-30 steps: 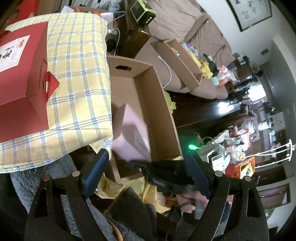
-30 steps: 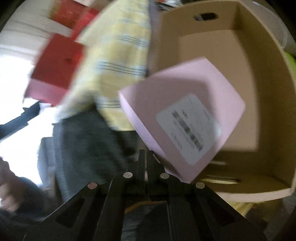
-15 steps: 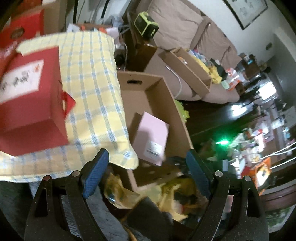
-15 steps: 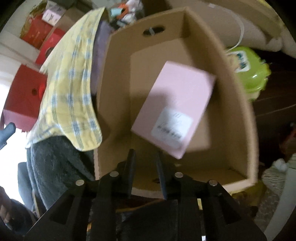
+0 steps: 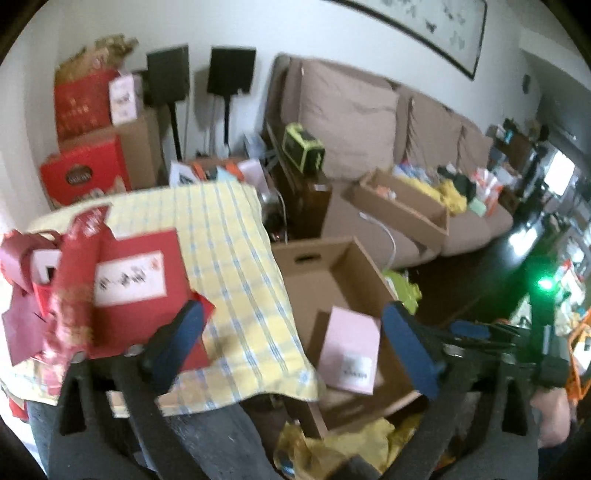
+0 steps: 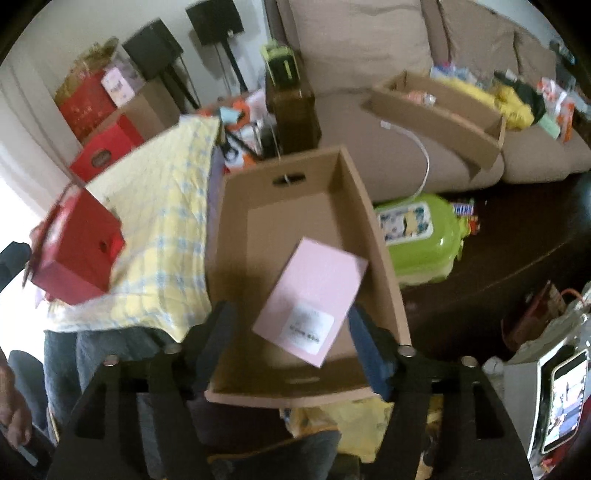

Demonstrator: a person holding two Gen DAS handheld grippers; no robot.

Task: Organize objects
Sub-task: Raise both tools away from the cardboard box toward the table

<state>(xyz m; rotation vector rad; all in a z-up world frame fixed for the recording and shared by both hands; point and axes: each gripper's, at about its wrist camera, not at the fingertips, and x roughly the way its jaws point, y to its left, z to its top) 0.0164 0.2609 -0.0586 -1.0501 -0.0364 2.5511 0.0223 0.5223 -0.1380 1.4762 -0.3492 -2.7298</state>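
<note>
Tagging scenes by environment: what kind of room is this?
Most likely a cluttered home living room: a long beige sofa under a framed picture, two speakers on stands, and a cardboard box holding a pink box.

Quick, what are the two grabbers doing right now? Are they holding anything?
Left gripper: jaws opening wide, holding nothing.
Right gripper: jaws opening, holding nothing; the pink box lies loose in the cardboard box.

fingers (image 6: pixel 364 347): blue pads | frames: black | screws: silver
</note>
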